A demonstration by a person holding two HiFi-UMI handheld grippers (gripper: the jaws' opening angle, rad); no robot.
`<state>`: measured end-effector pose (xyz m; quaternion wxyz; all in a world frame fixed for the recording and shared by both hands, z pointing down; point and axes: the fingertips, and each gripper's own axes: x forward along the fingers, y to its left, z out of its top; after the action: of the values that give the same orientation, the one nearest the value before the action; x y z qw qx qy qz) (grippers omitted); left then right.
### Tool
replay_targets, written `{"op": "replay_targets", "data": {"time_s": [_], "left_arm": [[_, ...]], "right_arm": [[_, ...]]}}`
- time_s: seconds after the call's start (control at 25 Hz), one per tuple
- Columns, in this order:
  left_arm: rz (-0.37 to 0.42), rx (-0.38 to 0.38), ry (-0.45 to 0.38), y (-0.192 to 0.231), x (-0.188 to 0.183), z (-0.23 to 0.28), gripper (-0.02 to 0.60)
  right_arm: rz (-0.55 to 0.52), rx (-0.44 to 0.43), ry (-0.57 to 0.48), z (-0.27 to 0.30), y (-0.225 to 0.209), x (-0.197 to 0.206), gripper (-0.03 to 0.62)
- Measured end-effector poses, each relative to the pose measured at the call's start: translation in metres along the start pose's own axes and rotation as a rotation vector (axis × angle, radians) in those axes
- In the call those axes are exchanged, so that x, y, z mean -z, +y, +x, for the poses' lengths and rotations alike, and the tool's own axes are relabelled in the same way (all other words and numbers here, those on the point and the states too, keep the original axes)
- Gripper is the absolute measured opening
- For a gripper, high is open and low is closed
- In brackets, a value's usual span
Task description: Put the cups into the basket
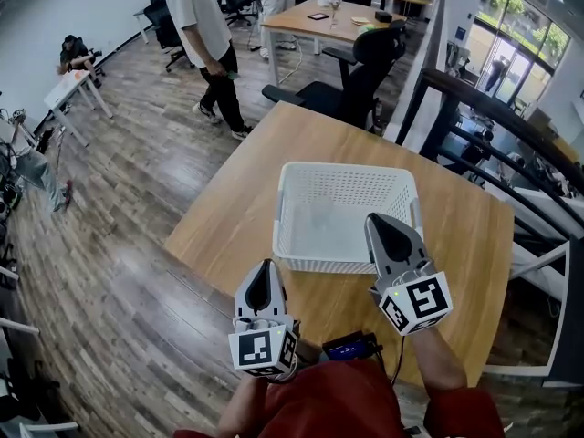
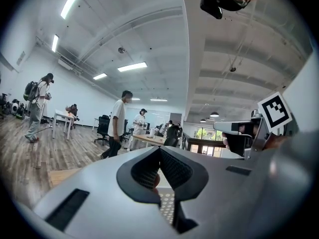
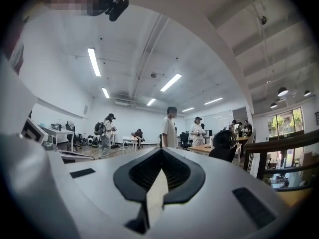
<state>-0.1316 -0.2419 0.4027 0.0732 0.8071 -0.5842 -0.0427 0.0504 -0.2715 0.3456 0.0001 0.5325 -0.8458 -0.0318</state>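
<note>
A white perforated basket [image 1: 342, 213] stands in the middle of the wooden table [image 1: 237, 208], and nothing shows inside it. No cup is in sight in any view. My left gripper [image 1: 266, 266] hovers over the table's near edge, just left of the basket's front corner, with its jaws together and holding nothing. My right gripper [image 1: 380, 219] is over the basket's front right rim, shut and empty. In the left gripper view the pads [image 2: 149, 171] meet at the tip, and a strip of the basket [image 2: 167, 209] shows below them. The right gripper view looks out across the room.
A black office chair [image 1: 365, 62] stands at the table's far edge. A person [image 1: 205, 35] stands on the wood floor beyond, near another table [image 1: 319, 21]. A dark railing [image 1: 497, 108] runs along the right side. A small dark device [image 1: 351, 345] sits close to my body.
</note>
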Motion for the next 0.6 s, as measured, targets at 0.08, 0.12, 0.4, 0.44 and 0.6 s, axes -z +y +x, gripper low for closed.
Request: {"op": "replay_targets", "data": {"time_s": [0.08, 0.12, 0.4, 0.44, 0.6], "left_arm": [[0.003, -0.004, 0.002, 0.001, 0.001, -0.001, 0.006], [0.004, -0.005, 0.002, 0.001, 0.001, -0.002, 0.006], [0.041, -0.019, 0.0, 0.006, 0.003, -0.007, 0.006], [0.041, -0.022, 0.001, 0.007, 0.003, -0.008, 0.006], [0.047, -0.026, 0.011, 0.007, 0.006, -0.013, 0.006]], "right_arm": [[-0.003, 0.013, -0.003, -0.007, 0.004, 0.004, 0.011], [-0.004, 0.021, -0.003, -0.011, 0.006, 0.006, 0.011], [0.007, 0.049, 0.002, -0.032, 0.024, 0.026, 0.011], [0.007, 0.05, 0.002, -0.034, 0.025, 0.029, 0.011], [0.005, 0.044, 0.01, -0.038, 0.032, 0.04, 0.011]]}}
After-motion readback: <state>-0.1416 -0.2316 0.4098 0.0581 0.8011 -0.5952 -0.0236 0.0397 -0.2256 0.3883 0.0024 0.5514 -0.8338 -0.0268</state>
